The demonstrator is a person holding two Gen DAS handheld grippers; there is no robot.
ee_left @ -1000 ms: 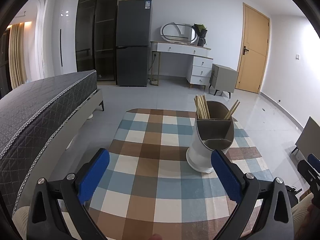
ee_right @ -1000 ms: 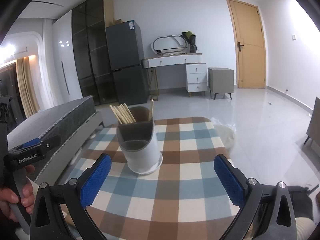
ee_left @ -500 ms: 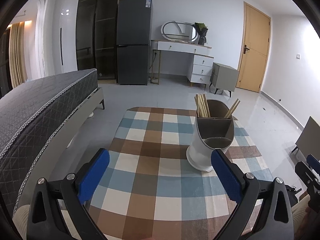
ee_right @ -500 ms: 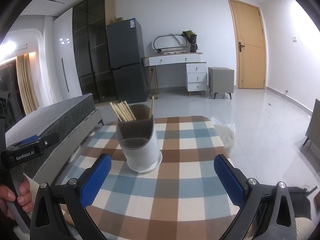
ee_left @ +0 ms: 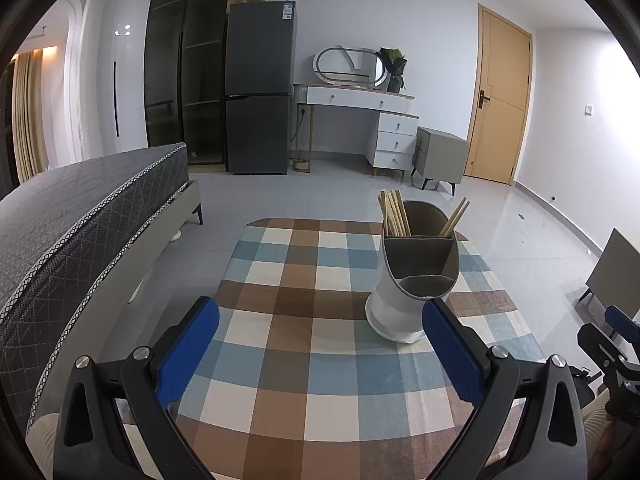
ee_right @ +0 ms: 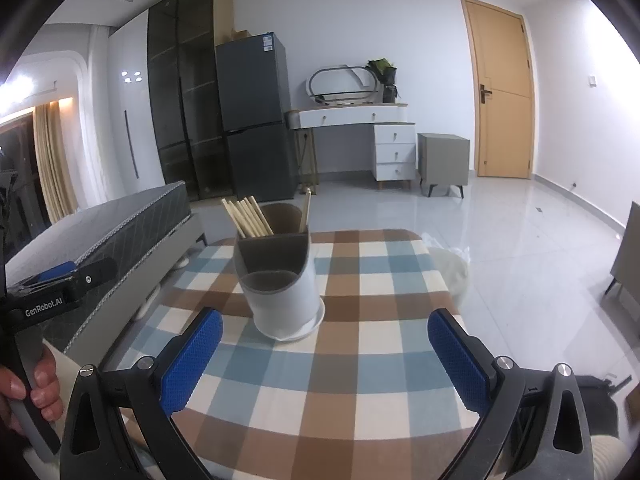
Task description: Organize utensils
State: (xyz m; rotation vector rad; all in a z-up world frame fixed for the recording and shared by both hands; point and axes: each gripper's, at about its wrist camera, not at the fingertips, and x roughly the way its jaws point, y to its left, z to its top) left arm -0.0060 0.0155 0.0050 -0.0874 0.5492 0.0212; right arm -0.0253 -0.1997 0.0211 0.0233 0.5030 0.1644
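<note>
Chopsticks (ee_right: 248, 218) fill holder's (ee_right: 286, 300) rear compartment; front seemingly empty.

A small table (ee_left: 320, 360) carried a checked cloth (ee_right: 380, 280) in brown, blue and cream. A white utensil holder (ee_left: 404, 300) with chopsticks (ee_right: 248, 216) stood upright directly on the cloth.

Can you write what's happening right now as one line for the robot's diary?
left gripper: open, empty | right gripper: open, empty | chopsticks: in holder | holder: upright on table
</note>
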